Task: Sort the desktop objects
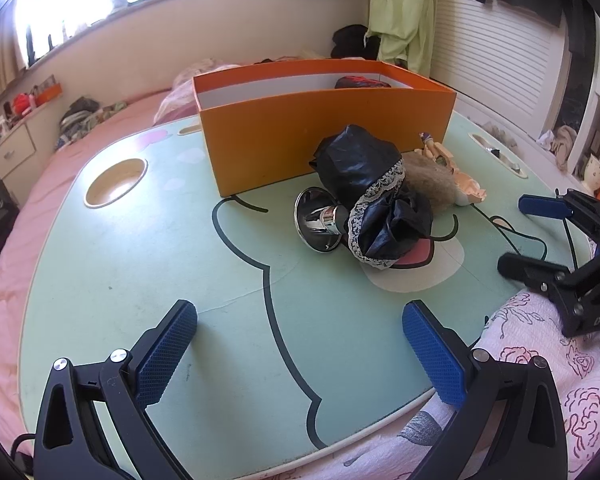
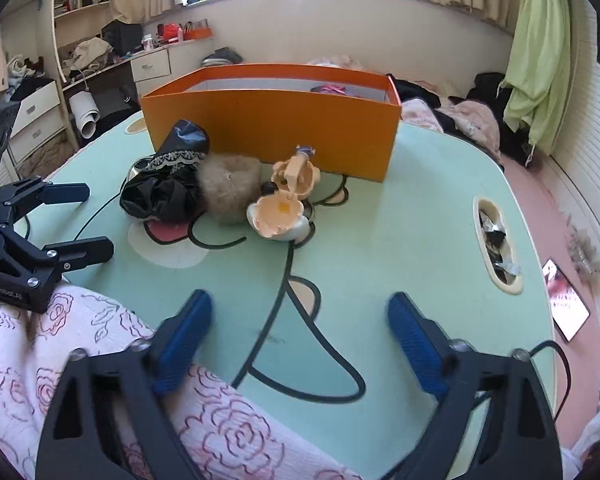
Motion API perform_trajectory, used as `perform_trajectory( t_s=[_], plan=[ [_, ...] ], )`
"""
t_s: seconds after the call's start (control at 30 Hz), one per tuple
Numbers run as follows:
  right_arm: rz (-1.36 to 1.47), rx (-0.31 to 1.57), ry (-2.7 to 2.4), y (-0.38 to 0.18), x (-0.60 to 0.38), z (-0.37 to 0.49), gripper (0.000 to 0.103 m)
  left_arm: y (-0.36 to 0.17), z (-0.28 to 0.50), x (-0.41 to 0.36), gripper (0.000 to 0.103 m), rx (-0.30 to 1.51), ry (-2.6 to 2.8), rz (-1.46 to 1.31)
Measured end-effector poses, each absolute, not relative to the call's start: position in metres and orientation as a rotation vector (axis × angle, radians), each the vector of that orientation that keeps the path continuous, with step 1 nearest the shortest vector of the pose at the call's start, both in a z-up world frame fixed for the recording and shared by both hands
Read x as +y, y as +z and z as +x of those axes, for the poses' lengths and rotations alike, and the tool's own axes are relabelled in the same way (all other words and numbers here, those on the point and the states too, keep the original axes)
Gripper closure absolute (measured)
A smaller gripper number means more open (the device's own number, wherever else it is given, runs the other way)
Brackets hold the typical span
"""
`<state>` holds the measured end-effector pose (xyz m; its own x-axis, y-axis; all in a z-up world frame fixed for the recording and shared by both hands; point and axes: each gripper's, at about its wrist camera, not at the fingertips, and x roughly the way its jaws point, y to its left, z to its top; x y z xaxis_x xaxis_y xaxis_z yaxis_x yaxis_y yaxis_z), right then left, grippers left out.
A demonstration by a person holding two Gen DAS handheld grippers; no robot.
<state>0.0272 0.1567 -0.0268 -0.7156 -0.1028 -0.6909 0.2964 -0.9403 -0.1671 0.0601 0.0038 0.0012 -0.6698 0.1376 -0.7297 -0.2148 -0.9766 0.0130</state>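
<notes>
Both the left gripper (image 1: 300, 354) and right gripper (image 2: 300, 344) hover spread and empty, facing the black lace-trimmed cloth bundle (image 1: 374, 196) ahead, beside the open orange cardboard box (image 1: 324, 136) awaiting sorted items.

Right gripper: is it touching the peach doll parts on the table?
Apart. In the right wrist view the right gripper has open jaws over bare table, and the peach doll parts lie well beyond its fingertips.

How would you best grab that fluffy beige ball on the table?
Probably across its rounded middle, coming down from above: the fluffy ball is soft and squashable, but the black fabric bundle and the peach toy crowd its two sides.
</notes>
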Motion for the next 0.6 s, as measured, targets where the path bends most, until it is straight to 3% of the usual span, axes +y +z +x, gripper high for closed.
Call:
perform_trajectory(
  t_s=[0.07,0.6],
  plan=[
    [1.065,0.389,-2.685,-0.0289,0.1587,0.0246,0.0,0.0012,0.0599,0.0023,0.001,0.146,2.702,-1.17],
    [1.032,0.399,-2.682,-0.0309,0.1546,0.027,0.0,0.0017,0.0592,0.0032,0.0,0.144,2.703,-1.17]
  ],
)
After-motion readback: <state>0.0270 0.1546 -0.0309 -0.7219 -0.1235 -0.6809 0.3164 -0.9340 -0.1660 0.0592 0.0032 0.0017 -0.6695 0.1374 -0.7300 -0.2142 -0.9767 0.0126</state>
